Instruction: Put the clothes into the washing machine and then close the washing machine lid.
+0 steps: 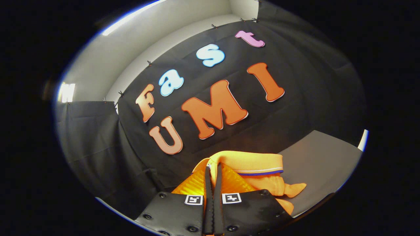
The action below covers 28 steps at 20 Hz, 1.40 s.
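Gripper [213,177] — fingers drawn nearly together, a fold of orange fabric pinched between them. Both fingers press on the cloth; only a sliver of it shows in the slot between the serrated inner edges.

The garment is an orange polo shirt [252,167], ribbed collar trimmed with a thin blue and white stripe [261,172]. It is bunched around and just ahead of the fingertips, the collar band lying crosswise to the fingers and trailing off to their right side. A knotted or twisted tail of fabric pokes out further right, over the grey surface [321,164] that lies beyond and to the right of the shirt.

Shirt appears lifted, hanging from the pinch rather than lying flat — judged from how it drapes around the fingers. Cannot tell how much hangs below.

Key relation: the load is already in the grip, its bulk offset to the right of the fingers. The camera tilts up toward the black cloth wall [98,141], so the washing machine's direction cannot be told from here.

Judgement: task is at the carry stage, clothes not yet in the drum, lid not yet closed. The next move would need the gripper swung down and round to find the opening, minding the loose right-hand tail so it does not snag on the rim.
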### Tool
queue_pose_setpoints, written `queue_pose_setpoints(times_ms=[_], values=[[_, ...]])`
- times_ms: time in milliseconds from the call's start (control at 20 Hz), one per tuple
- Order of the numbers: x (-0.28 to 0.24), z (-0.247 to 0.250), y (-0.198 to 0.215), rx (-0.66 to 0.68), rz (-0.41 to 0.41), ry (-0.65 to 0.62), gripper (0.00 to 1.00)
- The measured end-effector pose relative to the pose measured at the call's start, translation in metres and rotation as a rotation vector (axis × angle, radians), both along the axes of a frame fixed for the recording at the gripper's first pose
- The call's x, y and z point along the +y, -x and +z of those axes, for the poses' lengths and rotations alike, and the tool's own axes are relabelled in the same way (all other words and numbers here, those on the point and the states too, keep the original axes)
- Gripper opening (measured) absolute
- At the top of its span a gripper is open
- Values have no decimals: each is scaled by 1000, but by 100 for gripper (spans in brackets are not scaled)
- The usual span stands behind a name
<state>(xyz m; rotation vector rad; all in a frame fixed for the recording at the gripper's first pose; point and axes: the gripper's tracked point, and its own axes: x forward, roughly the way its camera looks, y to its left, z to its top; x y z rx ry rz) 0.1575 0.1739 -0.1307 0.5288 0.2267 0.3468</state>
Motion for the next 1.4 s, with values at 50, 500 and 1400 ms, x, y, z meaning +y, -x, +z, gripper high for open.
queue_pose_setpoints(times_ms=[50,500,1400], values=[[12,12,1,-20,13,15,8],[149,76,18,-115,185,22,8],[365,-183,16,245,347,265,8]])
